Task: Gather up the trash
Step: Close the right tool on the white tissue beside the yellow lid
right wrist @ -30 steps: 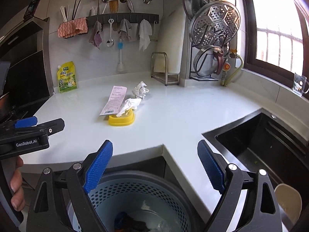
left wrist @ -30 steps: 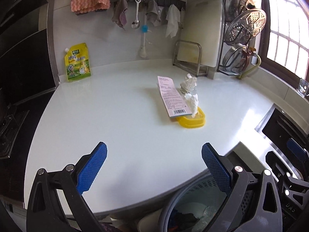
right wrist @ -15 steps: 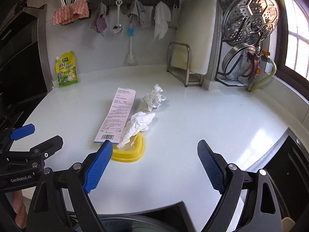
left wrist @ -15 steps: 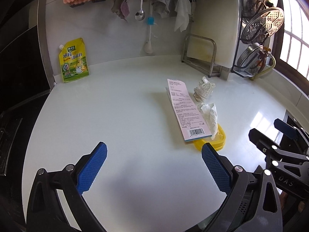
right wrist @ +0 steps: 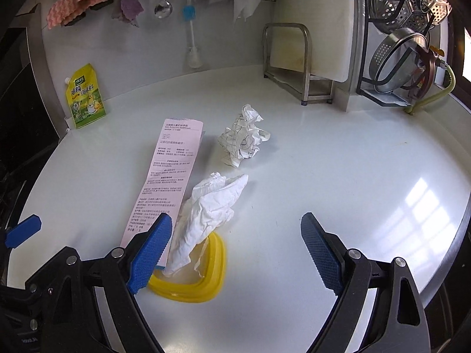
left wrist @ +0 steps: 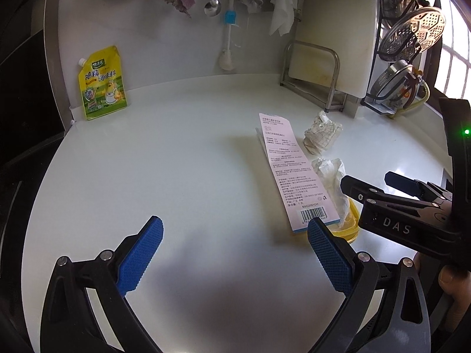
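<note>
Trash, long pink printed paper slip (right wrist: 169,176) nearer than before, barcode end toward grippers, partly over yellow plastic lid (right wrist: 206,279), crumpled white tissue (right wrist: 209,214) alongside, right gripper (right wrist: 237,250) and left gripper (left wrist: 234,256) fingers spread apart, empty.

Bare counter (left wrist: 147,176) lies open left of the receipt (left wrist: 291,173), while tissue (right wrist: 206,214), yellow lid (right wrist: 206,279) and paper ball (right wrist: 244,138) crowd its right, rack (right wrist: 294,64) behind.

Left gripper (left wrist: 234,253) and right gripper (right wrist: 235,253): black frames, silver screws, blue cross-hatched finger pads (left wrist: 138,260). White "DAS" lettering and a green indicator light sit at the right edge of the left wrist view.
</note>
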The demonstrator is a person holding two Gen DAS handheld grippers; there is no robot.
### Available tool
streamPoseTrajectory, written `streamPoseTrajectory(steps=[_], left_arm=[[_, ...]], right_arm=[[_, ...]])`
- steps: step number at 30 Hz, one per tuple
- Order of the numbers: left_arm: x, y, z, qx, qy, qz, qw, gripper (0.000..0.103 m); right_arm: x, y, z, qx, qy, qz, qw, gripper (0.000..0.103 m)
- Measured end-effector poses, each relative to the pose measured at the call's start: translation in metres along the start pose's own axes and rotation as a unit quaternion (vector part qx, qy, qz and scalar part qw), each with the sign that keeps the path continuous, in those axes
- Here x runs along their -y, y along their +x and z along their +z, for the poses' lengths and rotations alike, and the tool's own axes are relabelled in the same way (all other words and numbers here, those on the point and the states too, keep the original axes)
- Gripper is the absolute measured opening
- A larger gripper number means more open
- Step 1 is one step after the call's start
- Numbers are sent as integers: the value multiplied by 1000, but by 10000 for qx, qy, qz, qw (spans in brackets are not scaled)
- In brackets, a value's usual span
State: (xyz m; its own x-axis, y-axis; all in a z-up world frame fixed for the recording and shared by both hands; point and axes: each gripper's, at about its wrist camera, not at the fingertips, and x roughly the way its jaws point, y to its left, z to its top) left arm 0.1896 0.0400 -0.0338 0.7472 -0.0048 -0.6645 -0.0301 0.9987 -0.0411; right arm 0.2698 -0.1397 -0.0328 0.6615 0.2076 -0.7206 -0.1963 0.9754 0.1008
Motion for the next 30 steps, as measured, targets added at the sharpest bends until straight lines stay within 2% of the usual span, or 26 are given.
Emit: streamPoseTrajectory(steps=[4,7,9,11,13,15,16,17,20,27,30], left_arm=[[0,6,0,-67,-9,-19,10000,96],[1,8,0,-68,25,-16,10000,96],[2,10,1,-73,34,-18,10000,96],[2,11,2,-78,22,-21,10000,96],[2,10,3,-69,16,-33,10000,97],[4,10,4,-59,32,-42,10000,97],[5,10,4,-59,42,-42,10000,97],[6,10,4,-66,52,-42,10000,97],[9,11,5,-101,67,-62,9999,97],[19,14,13,-126,59,-113,9998,97],[26,16,19,-112,79,-89,9999,97]], right_arm=[[2,16,3,-212,164,149,9995,84],[0,20,5,-179,117,127,9997,84],[-2,23,6,-177,83,137,9997,77],[-3,28,7,-292,31,190,9994,64],[-4,32,7,-367,6,294,9989,57],[-5,32,7,-345,-15,342,9988,44],[-6,31,7,-326,-56,377,9987,31],[-7,30,8,-318,-87,397,9987,22],[-6,27,8,-297,-125,420,9986,15],[18,9,8,-70,248,657,9975,12],[27,-1,10,69,313,583,9978,12]])
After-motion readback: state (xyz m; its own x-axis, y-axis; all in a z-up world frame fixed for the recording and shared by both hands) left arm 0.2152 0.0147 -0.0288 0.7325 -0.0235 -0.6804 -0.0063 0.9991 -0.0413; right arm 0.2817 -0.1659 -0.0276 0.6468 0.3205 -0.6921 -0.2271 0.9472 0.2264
